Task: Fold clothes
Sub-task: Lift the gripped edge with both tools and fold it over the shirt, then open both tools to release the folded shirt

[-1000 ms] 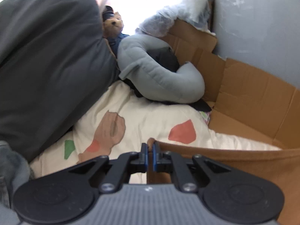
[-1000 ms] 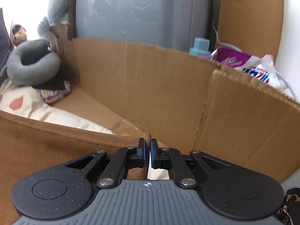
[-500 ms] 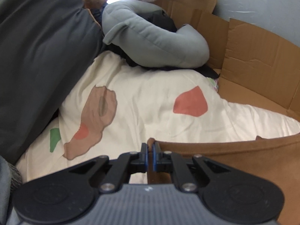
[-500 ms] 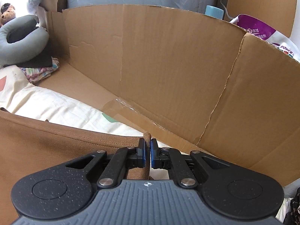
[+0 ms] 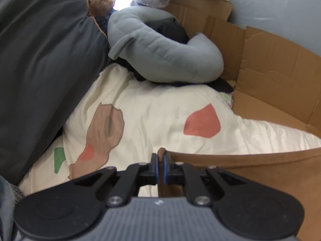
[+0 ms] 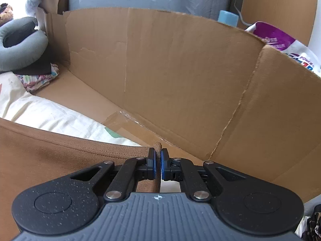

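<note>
A brown garment (image 5: 250,172) is stretched between my two grippers over a cream bedsheet (image 5: 156,112) printed with coloured shapes. My left gripper (image 5: 159,158) is shut on the garment's left corner, a nub of brown cloth poking up between the blue pads. In the right wrist view the same brown garment (image 6: 50,156) runs off to the left with a stitched hem along its top edge. My right gripper (image 6: 157,154) is shut on its right corner. The cloth below both grippers is hidden.
A grey neck pillow (image 5: 164,50) and a teddy bear (image 5: 101,2) lie at the far end beside a dark grey cushion (image 5: 40,50). Cardboard walls (image 6: 180,70) ring the bed. A folded patterned cloth (image 6: 40,78), a blue bottle cap (image 6: 227,18) and a purple bag (image 6: 280,40) sit beyond.
Both grippers have sunk toward the bedsheet with the brown garment still pinched, and tilted further down. More of the sheet and the cardboard floor fills the views.
</note>
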Tool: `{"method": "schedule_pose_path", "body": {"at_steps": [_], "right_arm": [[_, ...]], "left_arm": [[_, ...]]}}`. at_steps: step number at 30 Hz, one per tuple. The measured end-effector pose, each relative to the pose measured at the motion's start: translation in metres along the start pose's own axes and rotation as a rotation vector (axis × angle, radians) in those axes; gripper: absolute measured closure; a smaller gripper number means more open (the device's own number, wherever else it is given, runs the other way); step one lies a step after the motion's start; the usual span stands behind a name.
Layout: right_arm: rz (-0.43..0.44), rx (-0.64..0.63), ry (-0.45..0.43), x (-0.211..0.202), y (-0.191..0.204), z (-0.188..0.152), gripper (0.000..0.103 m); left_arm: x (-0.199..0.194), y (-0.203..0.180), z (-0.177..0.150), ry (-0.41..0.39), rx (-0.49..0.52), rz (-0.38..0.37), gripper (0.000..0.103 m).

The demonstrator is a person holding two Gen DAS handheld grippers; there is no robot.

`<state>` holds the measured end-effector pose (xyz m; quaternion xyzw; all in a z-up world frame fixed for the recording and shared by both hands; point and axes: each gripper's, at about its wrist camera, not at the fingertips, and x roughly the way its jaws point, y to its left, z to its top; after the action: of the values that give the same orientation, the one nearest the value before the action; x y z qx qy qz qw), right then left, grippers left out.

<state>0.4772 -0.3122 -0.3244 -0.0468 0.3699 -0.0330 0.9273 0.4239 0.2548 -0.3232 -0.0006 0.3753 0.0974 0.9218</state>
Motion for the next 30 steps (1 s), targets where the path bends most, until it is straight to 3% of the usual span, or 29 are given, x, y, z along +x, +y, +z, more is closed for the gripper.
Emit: {"method": "schedule_pose_path", "body": {"at_steps": [10,14,18,19,21,23,30], "right_arm": [[-0.003,0.008,0.092,0.031,0.004,-0.007,0.099],[-0.020,0.120,0.114,0.032,-0.005,-0.010,0.095],[-0.044,0.209,0.090,0.013,-0.012,-0.011,0.088],[-0.043,0.214,0.078,0.007,-0.011,-0.011,0.073],[-0.040,0.225,0.055,-0.005,-0.008,-0.011,0.063],[-0.043,0.230,0.025,-0.019,-0.004,-0.013,0.063],[-0.007,0.237,-0.033,-0.062,0.020,-0.028,0.060]], "left_arm": [[0.034,-0.011,-0.006,0.099,0.052,0.031,0.097],[0.029,-0.009,-0.007,0.103,0.012,0.041,0.084],[0.013,-0.008,-0.006,0.088,-0.021,0.018,0.080],[0.009,-0.010,-0.007,0.083,-0.026,0.013,0.073],[-0.001,-0.013,-0.009,0.071,-0.041,0.008,0.057],[-0.010,-0.018,-0.011,0.056,-0.054,0.005,0.046],[-0.045,-0.042,-0.020,0.032,-0.111,-0.051,0.046]]}}
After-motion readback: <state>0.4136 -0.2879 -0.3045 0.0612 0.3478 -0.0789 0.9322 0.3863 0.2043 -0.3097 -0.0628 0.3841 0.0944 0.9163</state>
